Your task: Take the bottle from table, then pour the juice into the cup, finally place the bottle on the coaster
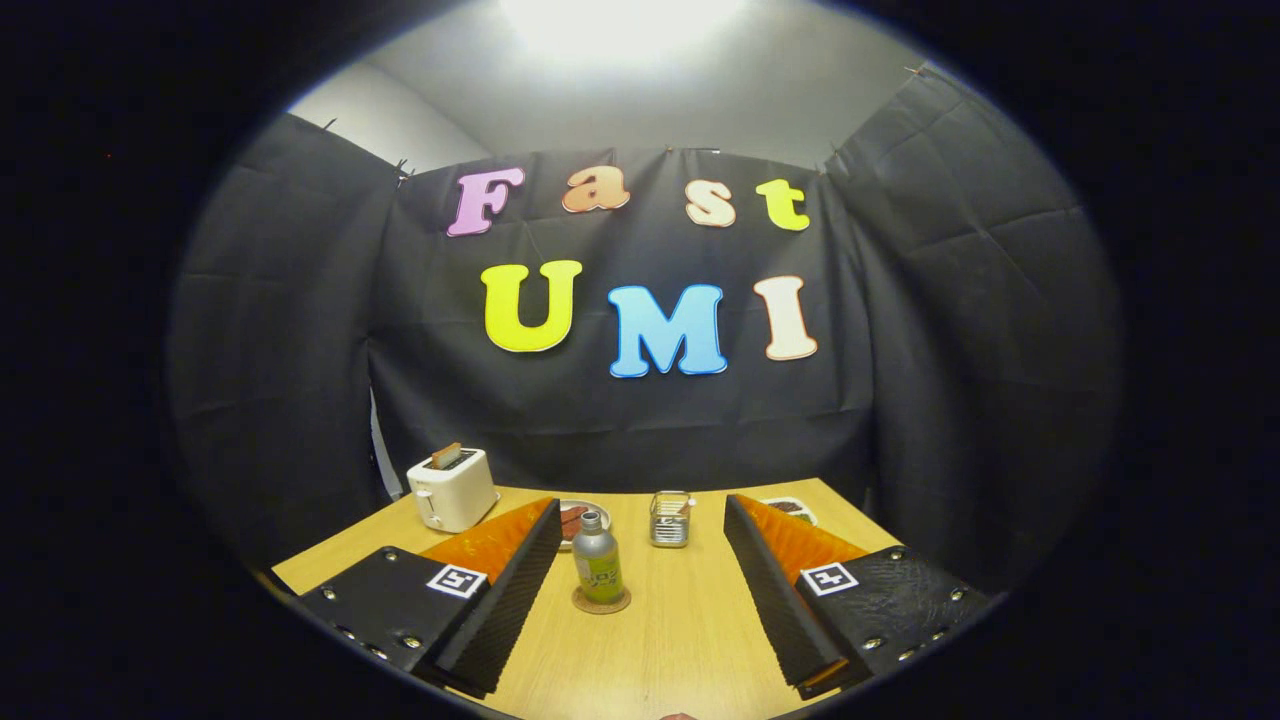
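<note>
Tongs (640, 560) spread wide, bottle (597, 559) between

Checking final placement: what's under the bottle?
A round coaster sits under the bottle; its rim shows around the base, while the middle is covered. The claw is open, fingers on either side of the bottle, not touching it.
</note>
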